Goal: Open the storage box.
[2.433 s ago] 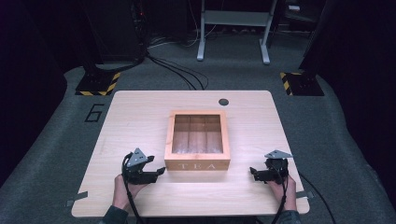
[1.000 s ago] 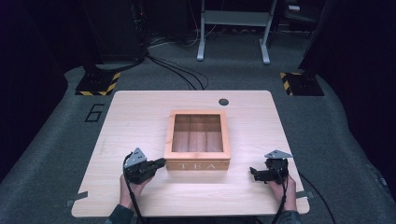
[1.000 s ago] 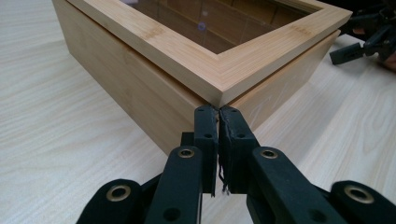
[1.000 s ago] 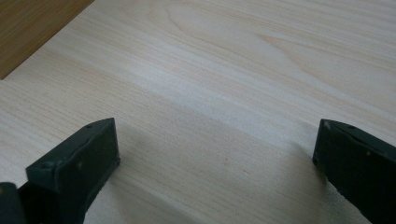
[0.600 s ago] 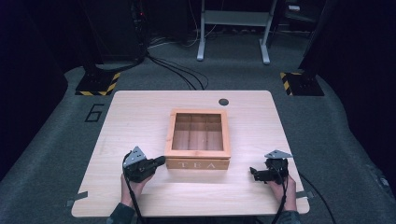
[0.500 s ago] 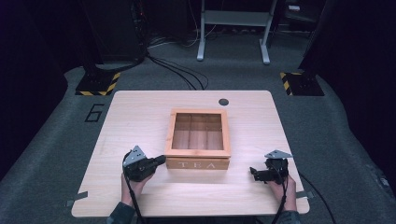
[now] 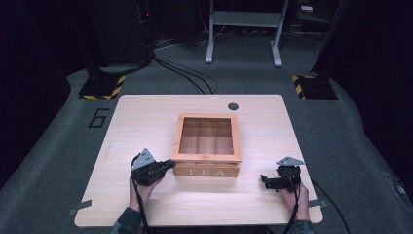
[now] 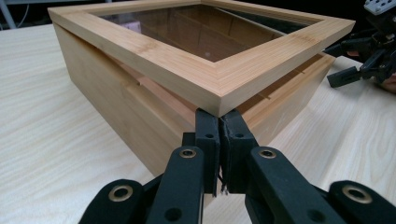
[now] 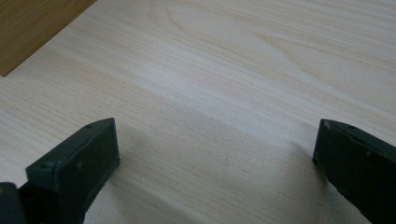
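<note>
On table [image 7: 146,122] | bamboo tea box [image 7: 208,165] | glass-paned lid [image 8: 205,51] ajar (front corner raised)

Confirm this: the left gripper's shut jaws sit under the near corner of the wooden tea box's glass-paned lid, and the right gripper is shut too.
Not quite: the right gripper is open, its jaws wide apart over the pale wooden table, as the right gripper view shows. The left gripper is shut beneath the wooden tea box's glass-paned lid.
</note>
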